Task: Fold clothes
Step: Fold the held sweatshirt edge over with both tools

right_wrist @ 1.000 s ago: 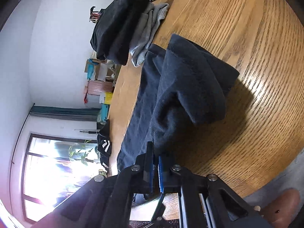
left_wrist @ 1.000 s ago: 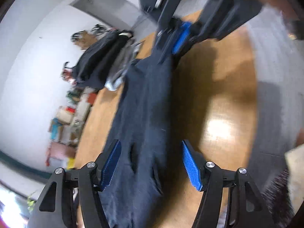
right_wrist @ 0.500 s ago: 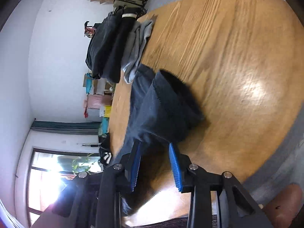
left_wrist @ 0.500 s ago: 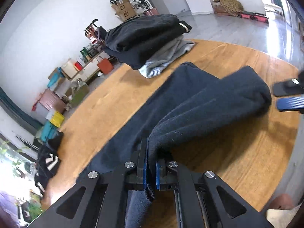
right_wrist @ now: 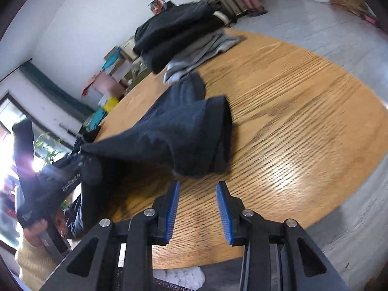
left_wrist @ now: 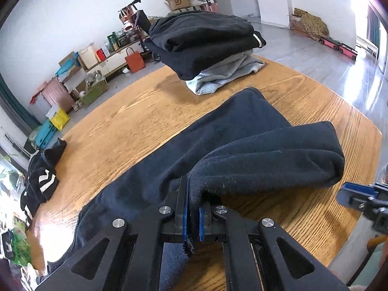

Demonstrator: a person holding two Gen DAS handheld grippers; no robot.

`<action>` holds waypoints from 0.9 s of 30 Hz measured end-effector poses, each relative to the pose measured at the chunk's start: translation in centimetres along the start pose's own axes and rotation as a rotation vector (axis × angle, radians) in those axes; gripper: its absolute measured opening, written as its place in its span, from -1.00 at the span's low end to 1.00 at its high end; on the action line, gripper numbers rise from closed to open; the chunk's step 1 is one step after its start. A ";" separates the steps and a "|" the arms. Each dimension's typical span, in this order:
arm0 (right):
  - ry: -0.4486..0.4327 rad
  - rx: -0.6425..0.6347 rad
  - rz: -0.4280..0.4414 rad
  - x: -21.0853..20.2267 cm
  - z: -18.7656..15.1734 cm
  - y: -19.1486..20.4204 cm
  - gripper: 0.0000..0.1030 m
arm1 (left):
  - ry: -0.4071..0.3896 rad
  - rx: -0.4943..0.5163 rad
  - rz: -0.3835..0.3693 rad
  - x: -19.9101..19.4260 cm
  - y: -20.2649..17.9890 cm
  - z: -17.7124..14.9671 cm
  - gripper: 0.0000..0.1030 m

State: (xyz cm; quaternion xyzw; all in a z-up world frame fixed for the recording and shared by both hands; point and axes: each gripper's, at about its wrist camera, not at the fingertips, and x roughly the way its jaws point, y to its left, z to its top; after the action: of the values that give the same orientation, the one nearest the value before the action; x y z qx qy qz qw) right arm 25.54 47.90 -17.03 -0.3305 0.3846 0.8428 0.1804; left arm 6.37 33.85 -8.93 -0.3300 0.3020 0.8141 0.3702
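Navy garment (left_wrist: pixel 254 150) in left hand-held gripper (left_wrist: pixel 192 214)

Both tools share one build. The left gripper (left_wrist: pixel 192 214) has black angular linkage arms with triangular cut-outs, round silver screws at the pivots, and blue ribbed pads. The right gripper (right_wrist: pixel 198 209) matches it, with a white label strip on one arm. The person's sleeve (right_wrist: pixel 31 263) is yellow knit.

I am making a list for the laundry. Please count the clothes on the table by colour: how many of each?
Navy garment, held by the left gripper: 1
Black garments, stacked: at least 2
Grey garments, under them: about 2
Black-and-white garment, at the edge: 1
Total: about 6
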 end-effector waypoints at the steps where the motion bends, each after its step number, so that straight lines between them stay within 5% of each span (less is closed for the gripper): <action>1: 0.007 -0.015 -0.001 0.4 -0.1 0.2 -0.30 | 0.001 0.001 -0.001 -0.1 0.0 -0.1 -0.87; 9: 0.025 -0.113 0.000 2.8 0.2 1.5 -0.34 | 0.006 -0.015 -0.018 -0.5 -0.1 -0.2 -0.87; 16: 0.010 -0.161 -0.019 2.2 1.0 1.6 -0.92 | 0.017 -0.035 -0.035 -0.5 0.1 -0.3 -0.87; 27: -0.076 -0.120 -0.118 0.2 3.8 -0.1 -0.95 | 0.040 -0.016 -0.138 -1.5 -0.5 -1.4 -0.87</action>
State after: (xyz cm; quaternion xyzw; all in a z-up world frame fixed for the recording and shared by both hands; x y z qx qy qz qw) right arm 23.82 50.86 -15.38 -0.3304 0.3064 0.8642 0.2241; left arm 7.97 32.42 -8.72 -0.3693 0.2794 0.7822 0.4168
